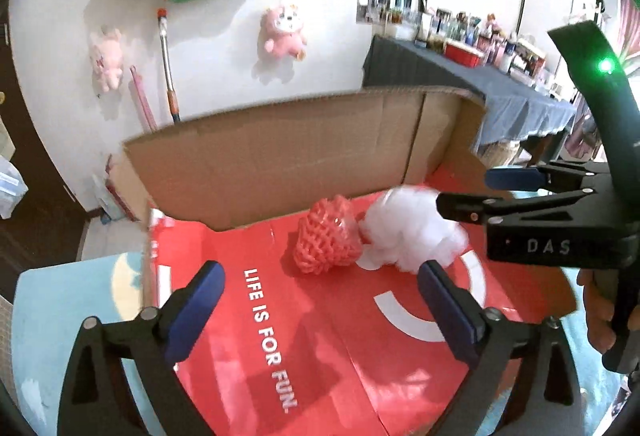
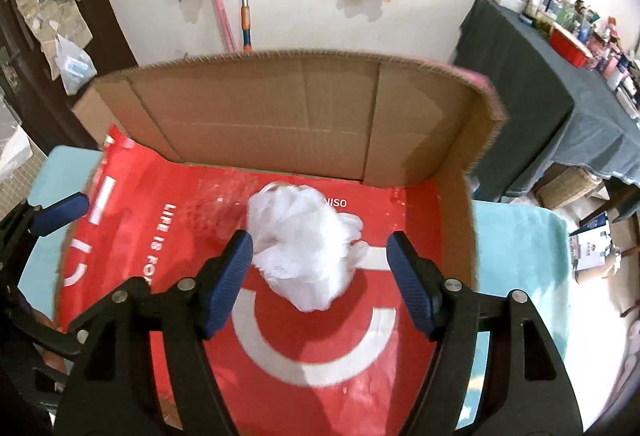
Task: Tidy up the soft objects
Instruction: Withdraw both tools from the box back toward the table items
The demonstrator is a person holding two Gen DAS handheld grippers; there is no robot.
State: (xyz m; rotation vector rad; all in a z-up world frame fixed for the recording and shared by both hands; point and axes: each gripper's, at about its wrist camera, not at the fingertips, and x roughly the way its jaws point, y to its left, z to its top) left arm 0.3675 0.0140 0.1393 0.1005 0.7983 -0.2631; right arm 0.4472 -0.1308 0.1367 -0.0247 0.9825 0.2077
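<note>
Now both grippers are open and hold nothing. The right gripper (image 2: pixel 320 276) has the white puff (image 2: pixel 304 252) between its fingers, ready to pinch. The red net (image 1: pixel 326 236) sits just ahead of the left gripper (image 1: pixel 320 312), touching the puff.

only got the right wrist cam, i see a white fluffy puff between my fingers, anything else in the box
Observer: Yes. The left wrist view shows a red foam-net ball on the red printed cardboard box floor. It lies just left of the white fluffy mesh puff and seems to touch it.
Operator: is the left gripper holding anything
Observer: No. The left gripper is open, with nothing between its fingers, and it points toward the red ball.
</note>
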